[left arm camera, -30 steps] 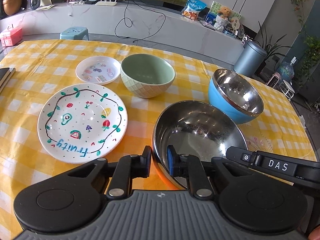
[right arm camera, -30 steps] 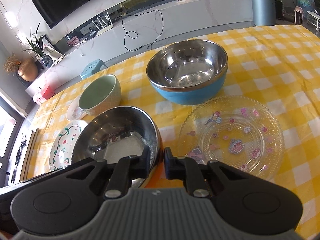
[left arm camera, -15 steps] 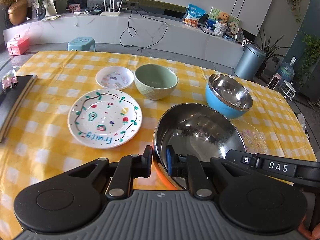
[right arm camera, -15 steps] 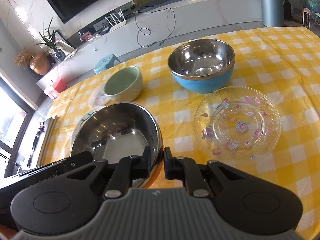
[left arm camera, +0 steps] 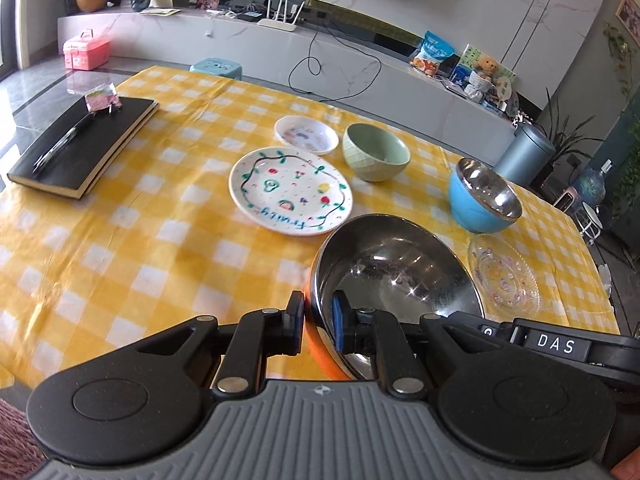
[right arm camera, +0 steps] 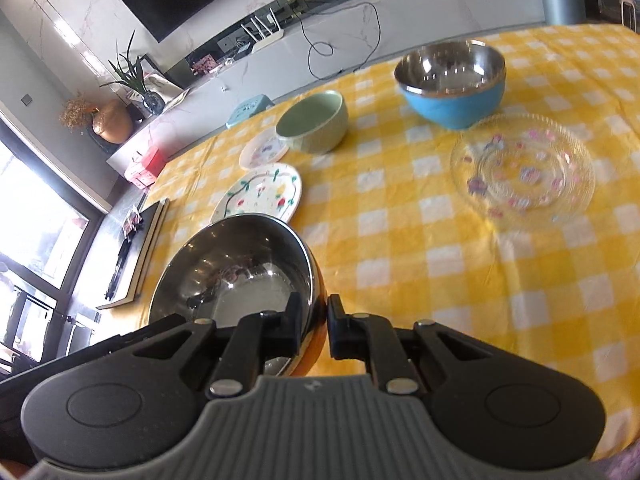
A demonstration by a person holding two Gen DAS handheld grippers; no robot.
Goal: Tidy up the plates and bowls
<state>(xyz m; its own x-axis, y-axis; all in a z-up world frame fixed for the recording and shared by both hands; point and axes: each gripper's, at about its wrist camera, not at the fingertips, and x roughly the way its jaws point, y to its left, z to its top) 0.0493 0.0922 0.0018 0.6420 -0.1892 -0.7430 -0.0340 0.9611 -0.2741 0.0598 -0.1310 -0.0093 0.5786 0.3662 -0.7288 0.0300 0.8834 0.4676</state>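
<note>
Held aloft above the near side of the yellow checked table (left arm camera: 120, 248): 1 orange steel-lined bowl (left arm camera: 392, 268), pinched at its near rim by 2 tools at once. Left gripper (left arm camera: 317, 322) clamped on the rim's left part, 1 finger outside against the orange wall, the blue pad (left arm camera: 340, 326) inside on the steel. Right gripper (right arm camera: 315, 322) clamped likewise on the rim's right part, 1 finger in, 1 out. Both tools low and level, pointing forward across the table, almost side by side. Ahead and to the right, well apart from the held bowl: the blue bowl (left arm camera: 478, 198), upright, mouth open, its likely nesting partner. Nearer the right gripper than the left. Between the 2, low on the cloth, the clear glass plate (right arm camera: 524, 172); a carry over it probably wants height. Off to the left and farther out: the fruity plate (left arm camera: 290, 190), small saucer (left arm camera: 306, 134), green bowl (left arm camera: 376, 152), none stacked yet.
</note>
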